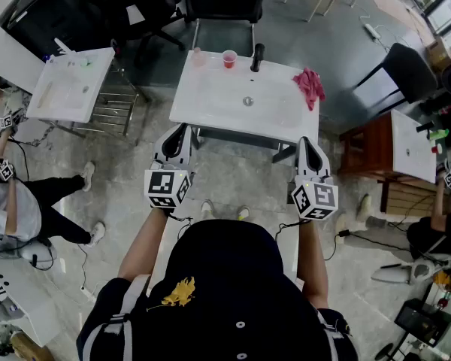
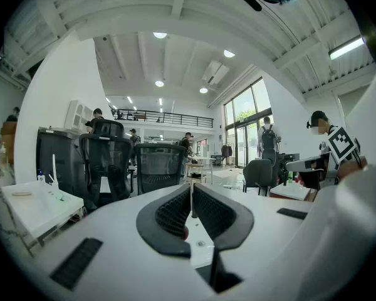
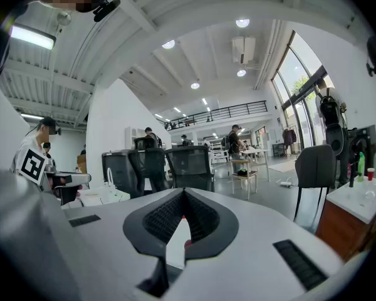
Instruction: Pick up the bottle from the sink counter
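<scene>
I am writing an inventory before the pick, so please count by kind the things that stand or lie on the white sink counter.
Pale pink translucent bottle: 1
Red plastic cup: 1
Black upright cylinder, perhaps a tap: 1
Crumpled pink cloth: 1
Total: 4

Sink counter [image 1: 210,104], frame centre: white. Cup [image 1: 228,59], upper centre: red. Bottle [image 1: 257,57] beside it: black. Cloth [image 1: 310,86], right of centre: magenta-pink. Left gripper [image 1: 180,131], right gripper [image 1: 306,144]: white, cubes with black-and-white square markers.

Bottle [image 1: 257,57] on the sink counter [image 1: 210,100] — too small to tell details.
</scene>
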Available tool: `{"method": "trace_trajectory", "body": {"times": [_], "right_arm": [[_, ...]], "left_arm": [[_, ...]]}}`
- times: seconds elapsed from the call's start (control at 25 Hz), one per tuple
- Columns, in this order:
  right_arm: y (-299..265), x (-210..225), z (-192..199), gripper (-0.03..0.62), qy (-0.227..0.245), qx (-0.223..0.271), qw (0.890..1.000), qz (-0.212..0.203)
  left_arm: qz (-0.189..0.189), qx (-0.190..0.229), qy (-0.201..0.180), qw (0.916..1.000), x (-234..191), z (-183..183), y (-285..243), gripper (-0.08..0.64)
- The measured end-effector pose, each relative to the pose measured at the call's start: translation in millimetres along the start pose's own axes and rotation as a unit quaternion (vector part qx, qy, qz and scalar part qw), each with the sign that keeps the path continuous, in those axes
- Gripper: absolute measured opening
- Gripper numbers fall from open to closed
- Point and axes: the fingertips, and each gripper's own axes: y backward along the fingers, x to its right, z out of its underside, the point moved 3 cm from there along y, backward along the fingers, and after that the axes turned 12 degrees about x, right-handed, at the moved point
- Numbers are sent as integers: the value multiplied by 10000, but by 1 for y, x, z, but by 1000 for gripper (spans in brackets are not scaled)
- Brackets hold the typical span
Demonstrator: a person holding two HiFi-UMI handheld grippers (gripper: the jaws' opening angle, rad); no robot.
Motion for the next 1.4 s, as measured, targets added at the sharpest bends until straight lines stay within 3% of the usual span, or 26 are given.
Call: {"method": "trace_trajectory", "body": {"times": [0.52,0.96,1.4], "right_arm": [[-15,17,-8,28,153,107,9998,77],[-15,55,2,28,-139,95,9998,55],[-49,74,6,28,-223,-42,9984,-520]], "left_arm": [[17,190,79,9998,6,-5,-21,32],[-190,63,150,9997,25,6,-36,32],[-733,-65,21,9973,44,14,-37,32]]}}
